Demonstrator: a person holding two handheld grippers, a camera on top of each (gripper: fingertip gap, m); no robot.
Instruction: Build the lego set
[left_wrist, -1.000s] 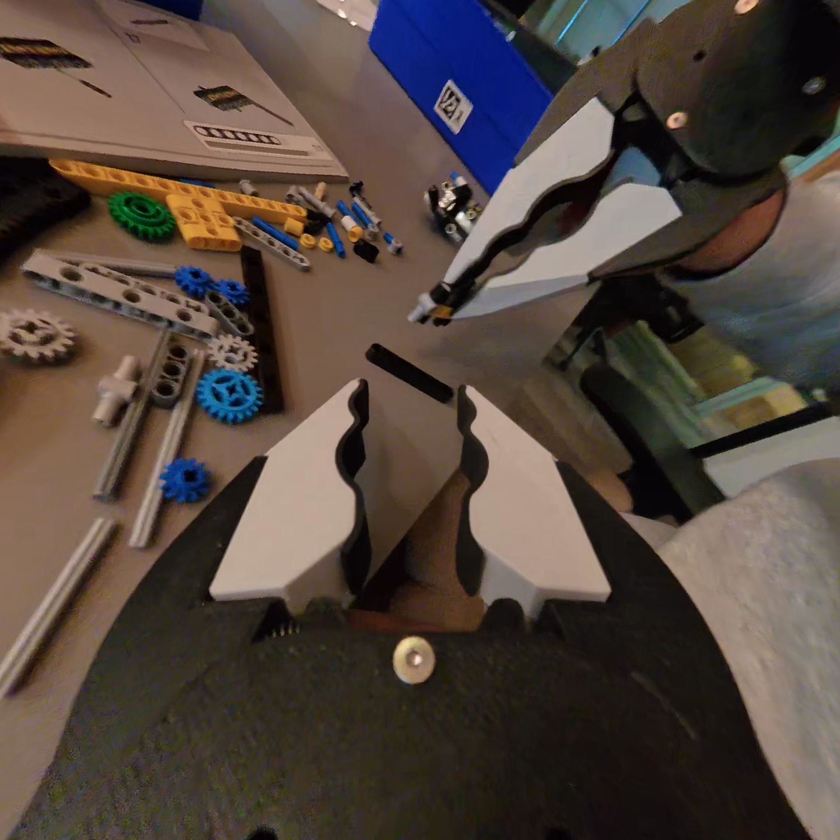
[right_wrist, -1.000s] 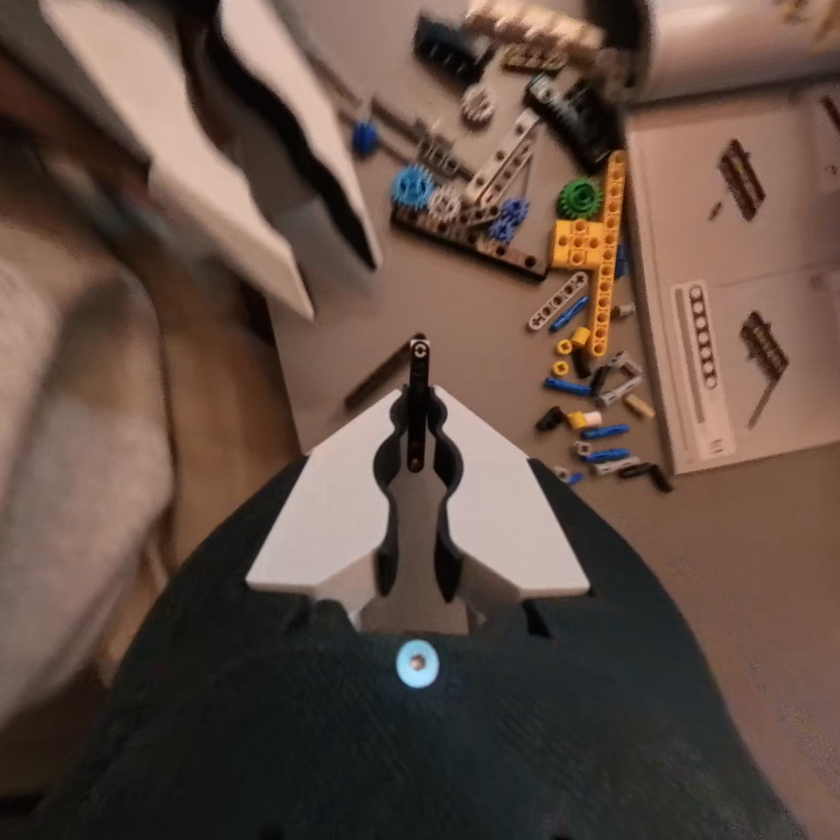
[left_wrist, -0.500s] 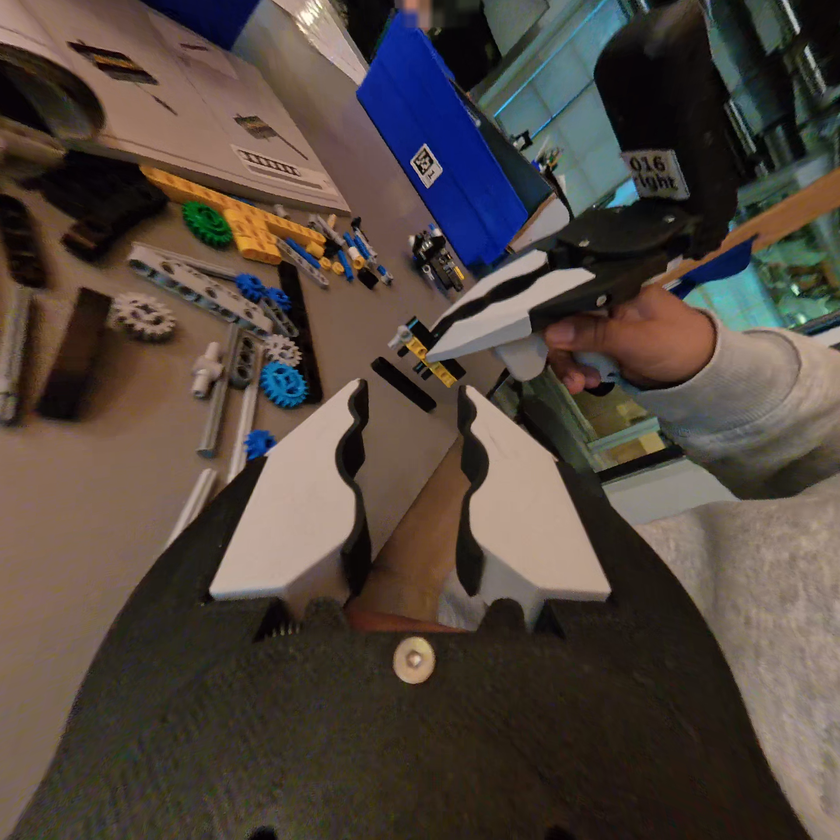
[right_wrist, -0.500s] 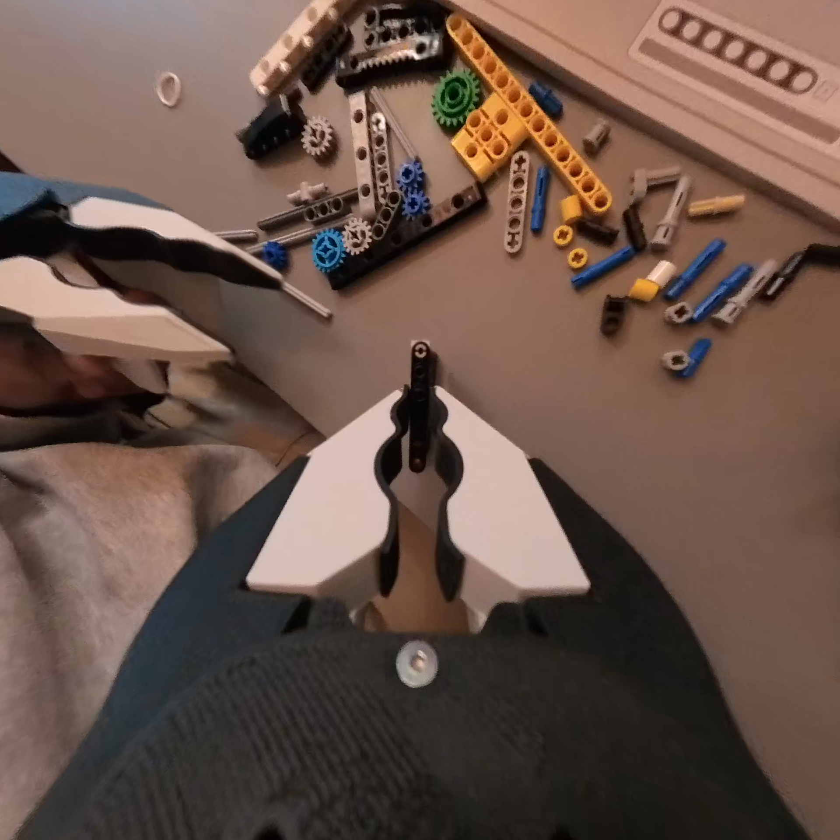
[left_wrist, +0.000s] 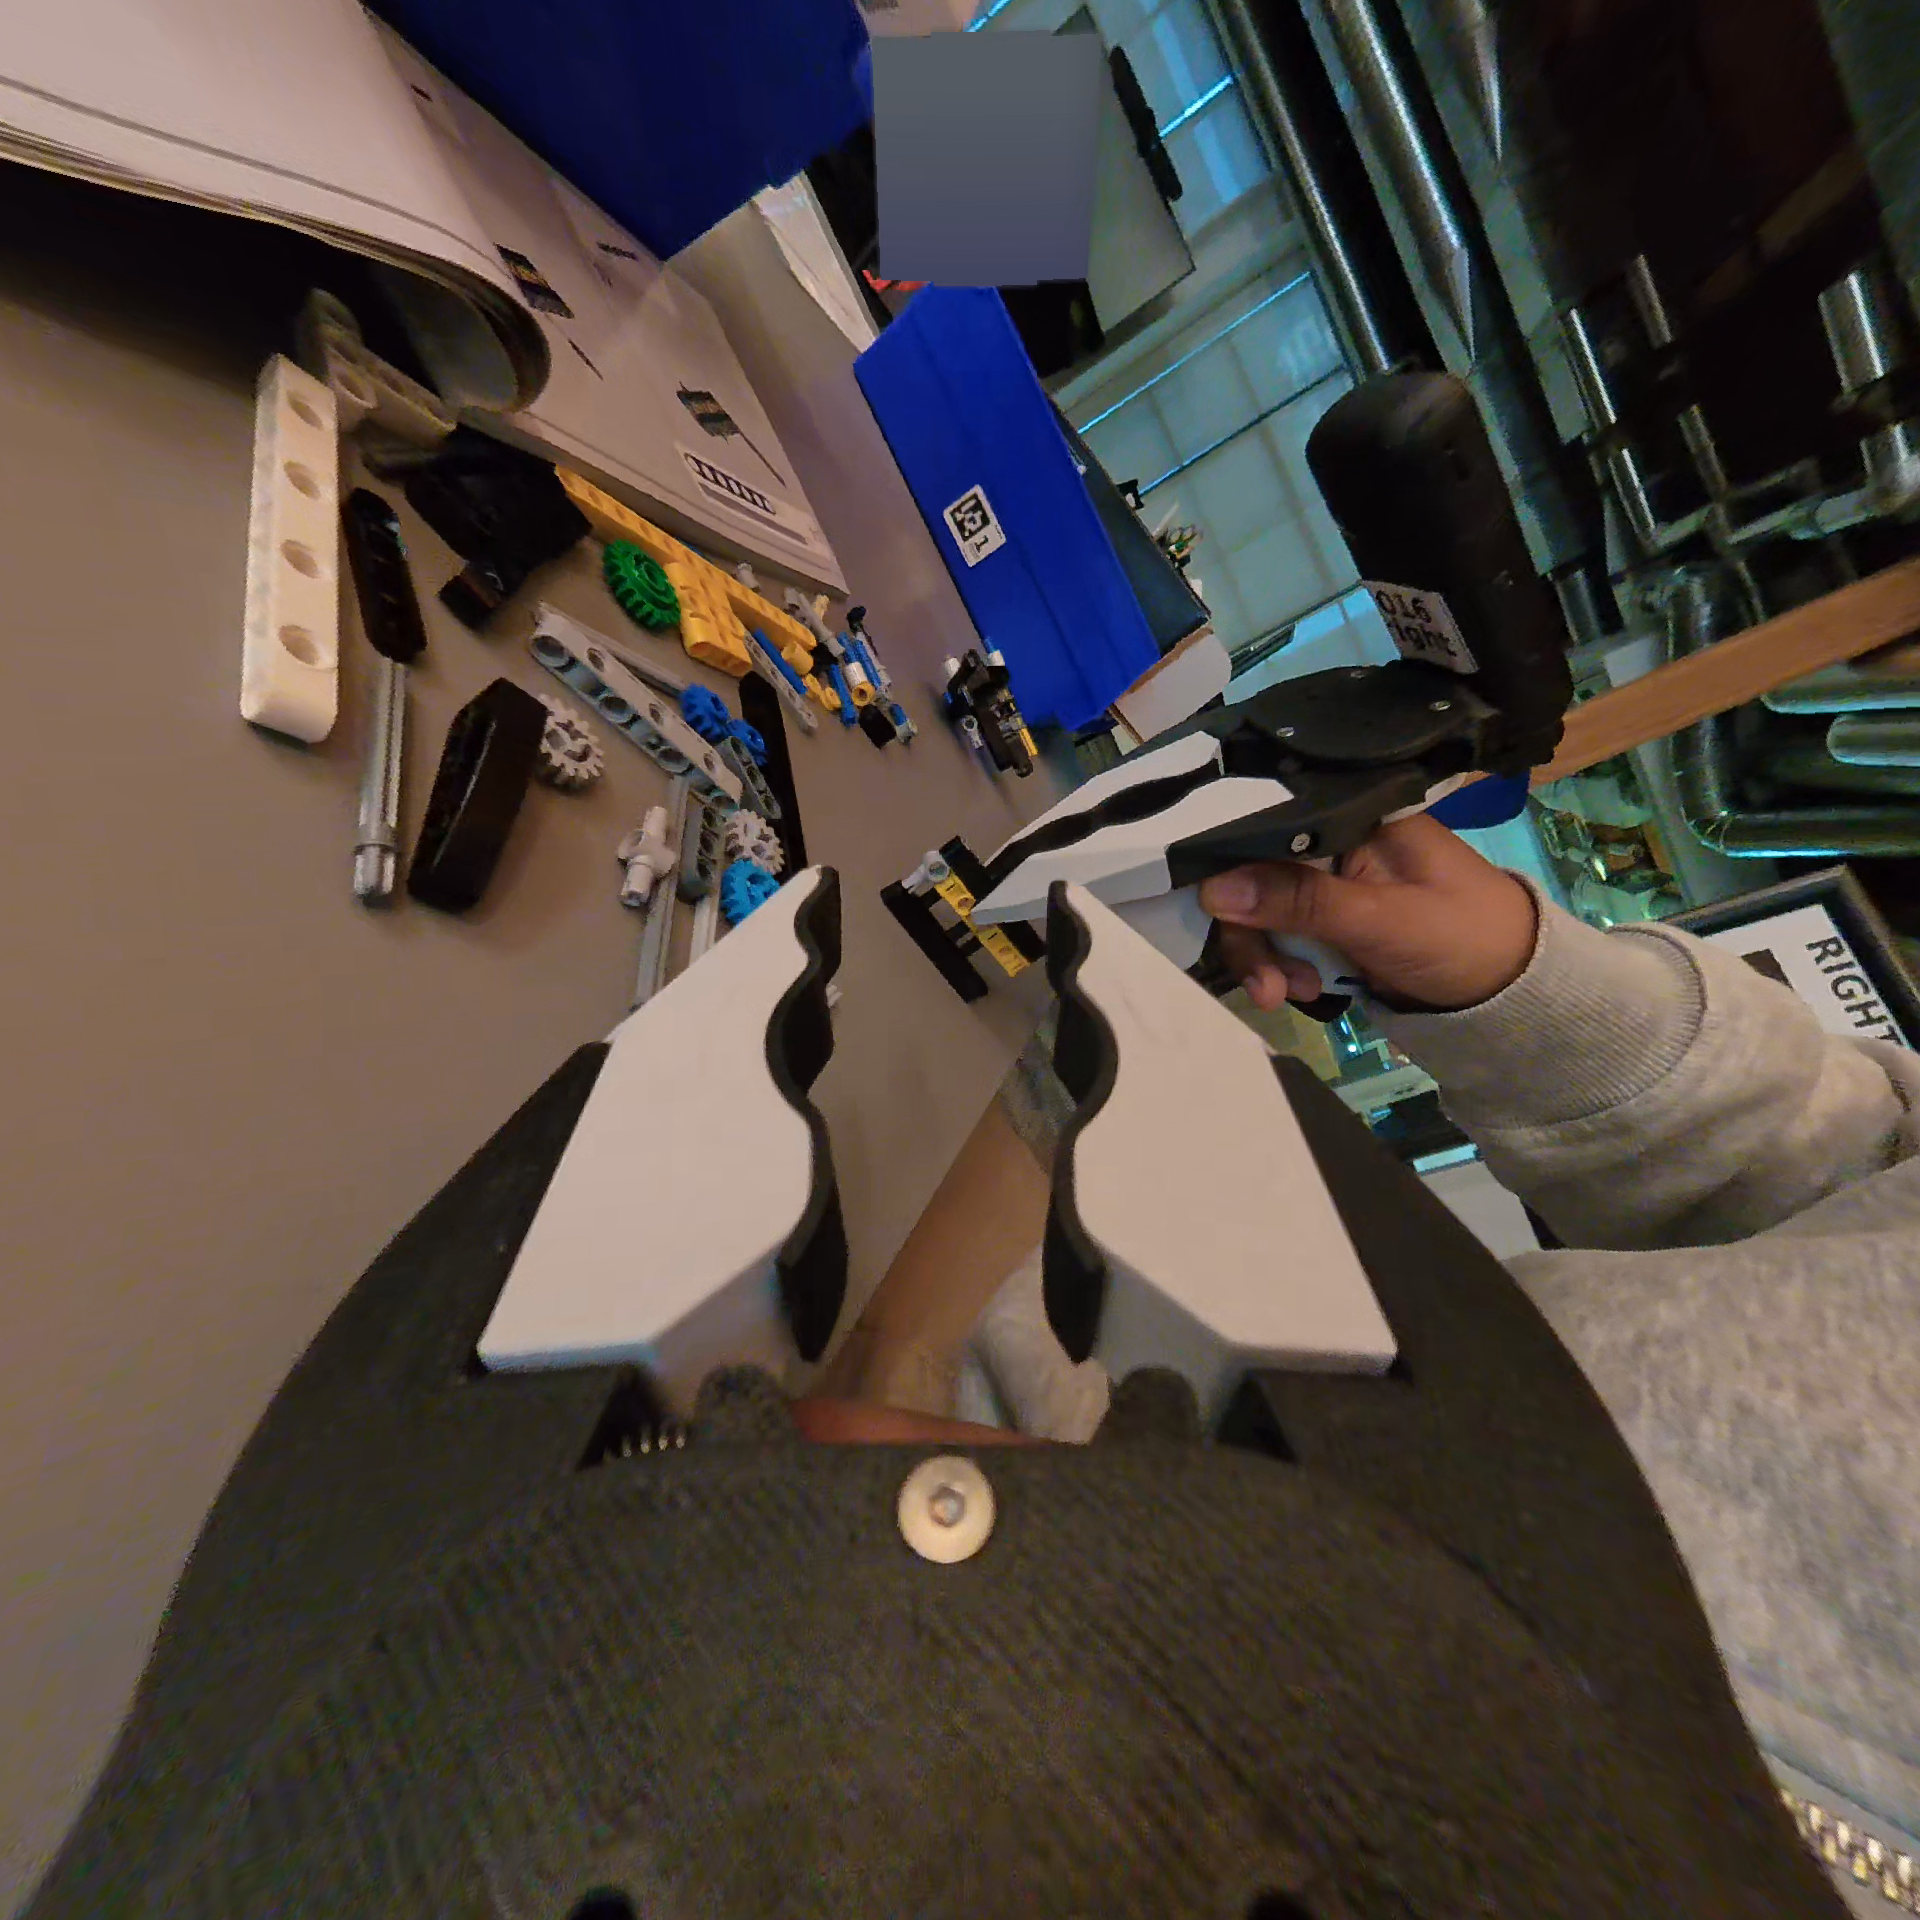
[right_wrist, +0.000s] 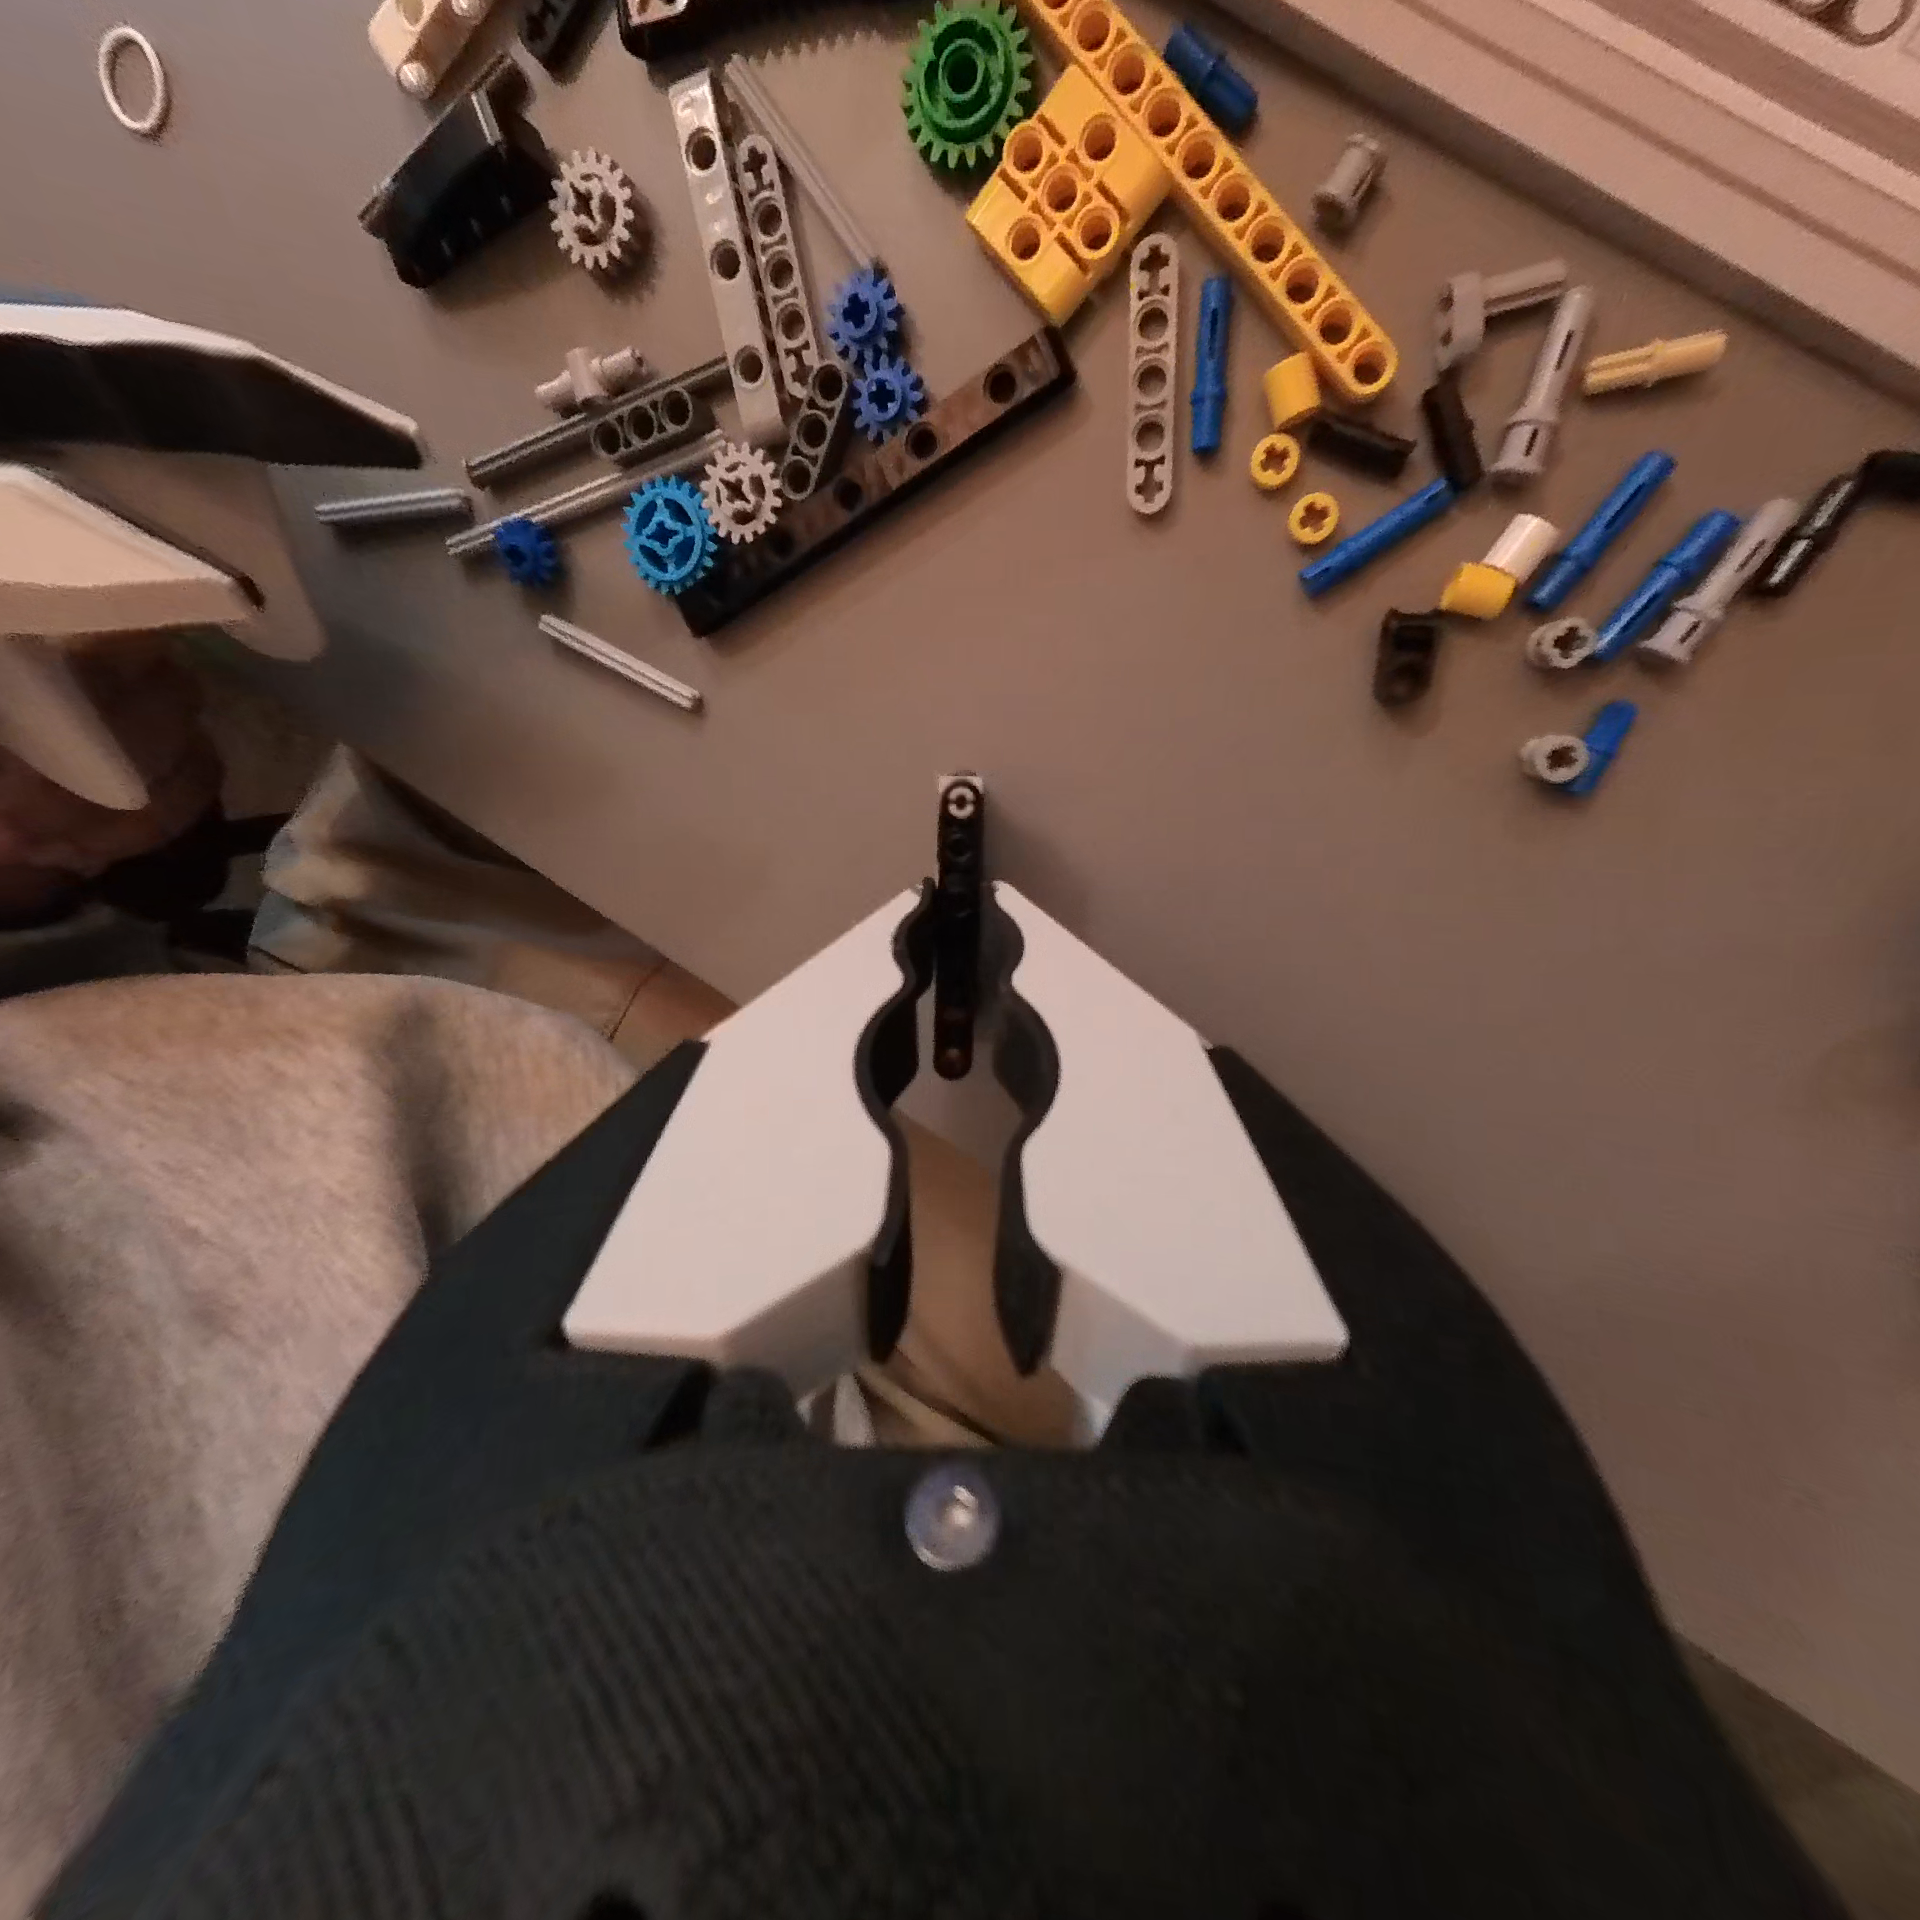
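My right gripper (right_wrist: 958, 896) is shut on a small assembly of black beams (right_wrist: 957, 831), held edge-on above the grey table (right_wrist: 1299, 935). In the left wrist view this assembly (left_wrist: 961, 925) shows yellow pins between two black beams, at the tips of the right gripper (left_wrist: 987, 883). My left gripper (left_wrist: 940, 904) is open and empty, its tips just below and to either side of the assembly, not touching it. In the right wrist view the left gripper (right_wrist: 343, 540) shows at the left edge, open.
Loose pieces lie on the table: a yellow beam (right_wrist: 1226, 197), a green gear (right_wrist: 966, 83), a long black beam (right_wrist: 904, 457), blue gears and pins. An instruction booklet (left_wrist: 623, 364) lies at the back. A blue bin (left_wrist: 997, 520) stands behind a small black sub-assembly (left_wrist: 987, 707). About 11 centimeters separates my left fingertips from my right. From the left gripper's tips to the green gear (right_wrist: 966, 83) is close to 11 centimeters. Look for it in the left wrist view (left_wrist: 651, 580) too.
The right gripper with its assembly has come closer to my left gripper's tips. The left gripper has tilted and drawn back from the table. Both jaws are unchanged.
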